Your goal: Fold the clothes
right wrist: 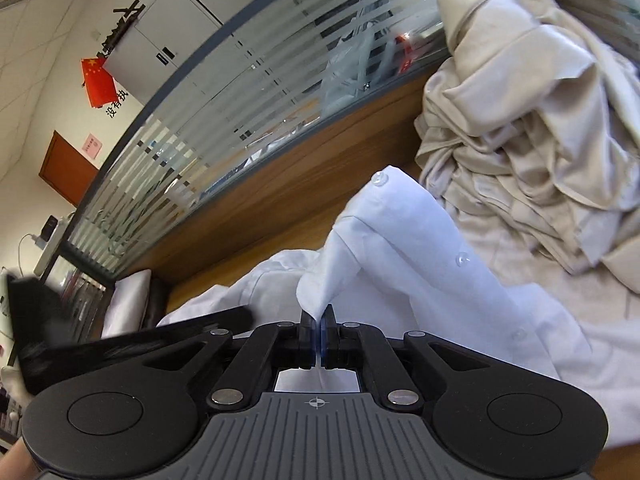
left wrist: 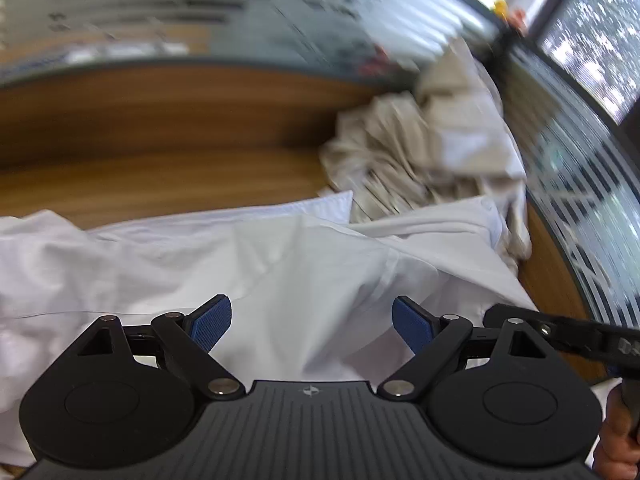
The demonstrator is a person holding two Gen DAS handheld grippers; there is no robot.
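A white button shirt [left wrist: 280, 264] lies spread and rumpled across the wooden table. My left gripper [left wrist: 312, 320] hovers over its middle, jaws wide open, nothing between the blue pads [left wrist: 210, 326]. In the right wrist view my right gripper [right wrist: 319, 320] is shut on a pinched fold of the white shirt [right wrist: 408, 248], and the cloth rises from the jaws in a peak with clear buttons along its placket. The other gripper's black body [right wrist: 120, 344] shows at the left of that view.
A heap of beige clothes [left wrist: 432, 148] [right wrist: 532, 136] sits at the far right of the wooden table [left wrist: 160, 152]. A striped frosted glass partition [right wrist: 248, 92] borders the table's back. A hand [left wrist: 616, 440] shows at the lower right of the left view.
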